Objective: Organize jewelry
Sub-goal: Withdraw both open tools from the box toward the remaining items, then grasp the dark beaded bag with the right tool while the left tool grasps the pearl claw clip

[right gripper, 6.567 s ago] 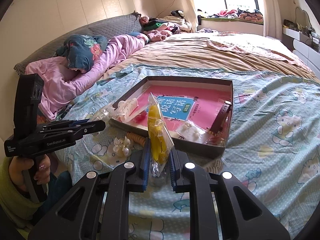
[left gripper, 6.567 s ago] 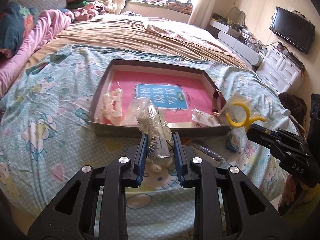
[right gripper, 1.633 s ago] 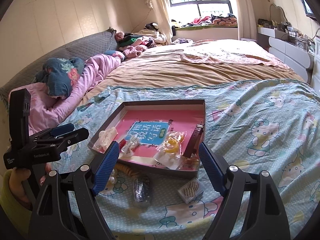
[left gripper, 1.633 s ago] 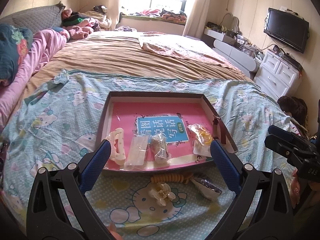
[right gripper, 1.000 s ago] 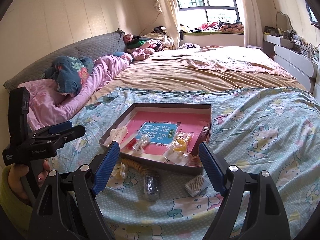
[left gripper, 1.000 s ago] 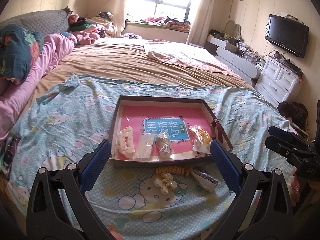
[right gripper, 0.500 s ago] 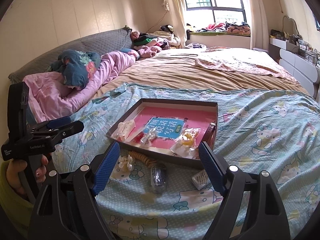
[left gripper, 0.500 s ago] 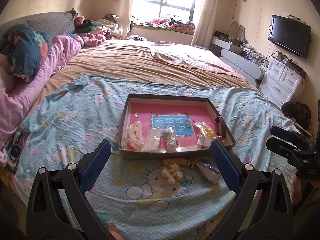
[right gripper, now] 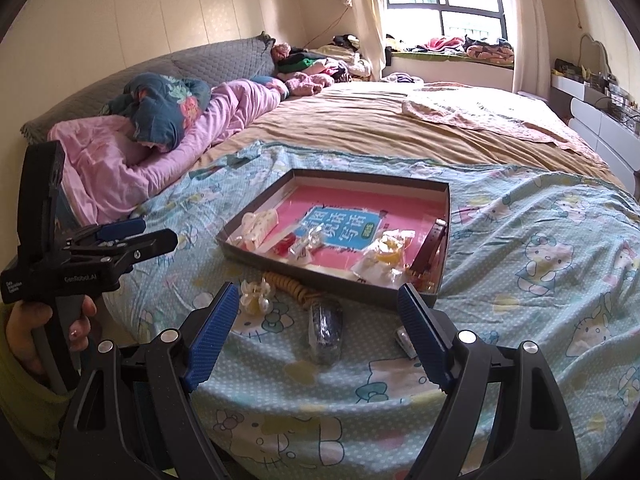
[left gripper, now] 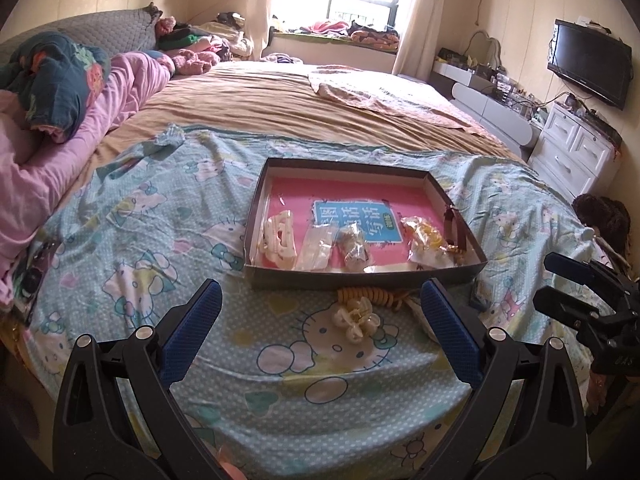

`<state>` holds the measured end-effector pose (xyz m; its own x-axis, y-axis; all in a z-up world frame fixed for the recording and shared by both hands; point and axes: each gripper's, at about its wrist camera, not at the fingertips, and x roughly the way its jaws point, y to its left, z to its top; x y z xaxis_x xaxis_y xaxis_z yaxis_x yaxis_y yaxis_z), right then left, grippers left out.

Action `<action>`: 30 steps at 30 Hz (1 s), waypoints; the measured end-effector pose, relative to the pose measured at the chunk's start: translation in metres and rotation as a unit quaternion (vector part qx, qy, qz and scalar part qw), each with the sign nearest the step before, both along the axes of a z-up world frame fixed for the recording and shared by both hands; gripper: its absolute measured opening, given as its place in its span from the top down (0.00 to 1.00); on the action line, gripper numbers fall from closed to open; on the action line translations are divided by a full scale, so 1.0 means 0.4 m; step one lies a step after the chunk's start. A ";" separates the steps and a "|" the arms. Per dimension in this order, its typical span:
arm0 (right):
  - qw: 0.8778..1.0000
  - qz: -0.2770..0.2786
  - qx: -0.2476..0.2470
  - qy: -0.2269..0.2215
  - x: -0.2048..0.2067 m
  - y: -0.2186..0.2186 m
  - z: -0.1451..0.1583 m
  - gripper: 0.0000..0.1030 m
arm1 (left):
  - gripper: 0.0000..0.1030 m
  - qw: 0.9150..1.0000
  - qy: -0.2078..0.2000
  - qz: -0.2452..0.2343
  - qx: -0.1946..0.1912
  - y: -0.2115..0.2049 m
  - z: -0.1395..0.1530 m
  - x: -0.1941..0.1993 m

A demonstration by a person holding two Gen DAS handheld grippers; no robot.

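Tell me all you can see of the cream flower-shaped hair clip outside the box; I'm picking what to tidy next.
The cream flower-shaped hair clip is glossy, plastic-looking, with rounded pale petals and pearl-like beads. It lies loose on the cartoon-print bedsheet, just in front of the box's near wall. The coiled orange hair tie lies right behind it; whether they touch is unclear. Neither gripper touches it: it sits ahead of the left gripper's open jaws.

A small packet (right gripper: 405, 343) on the bedspread lies half hidden behind the right gripper's (right gripper: 316, 322) finger at three o'clock. The clear bags (left gripper: 318, 242) in the shallow box (left gripper: 362, 280) are too small to make out their contents. The person's hand (right gripper: 38, 330) is cut off at nine o'clock.
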<state>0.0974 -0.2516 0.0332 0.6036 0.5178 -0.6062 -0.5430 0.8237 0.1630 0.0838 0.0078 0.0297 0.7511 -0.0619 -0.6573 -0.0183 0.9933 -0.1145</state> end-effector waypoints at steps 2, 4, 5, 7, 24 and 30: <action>1.000 0.003 -0.004 0.002 0.000 0.004 -0.009 0.22 | 0.10 1.000 0.006 -0.001 0.002 -0.002 -0.010 0.004; 1.000 0.004 -0.011 0.004 0.000 0.008 -0.023 0.22 | 0.10 1.000 0.013 -0.002 0.003 -0.005 -0.024 0.009; 1.000 0.005 -0.012 0.006 0.001 0.009 -0.028 0.22 | 0.10 1.000 0.015 -0.003 0.003 -0.006 -0.029 0.011; 1.000 0.006 -0.016 0.013 0.003 0.012 -0.043 0.22 | 0.10 1.000 0.021 -0.004 0.007 -0.011 -0.041 0.017; 0.998 0.024 -0.044 0.049 0.030 0.043 -0.144 0.23 | 0.10 0.998 0.066 -0.016 0.012 -0.038 -0.121 0.055; 0.995 0.031 -0.048 0.076 0.057 0.055 -0.193 0.39 | 0.10 0.997 0.078 -0.022 0.006 -0.044 -0.141 0.065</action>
<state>0.1201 -0.2297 -0.0441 0.4691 0.4866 -0.7370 -0.5688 0.8048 0.1693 0.1099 -0.0098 -0.0269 0.6369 -0.0843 -0.7663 0.0091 0.9948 -0.1018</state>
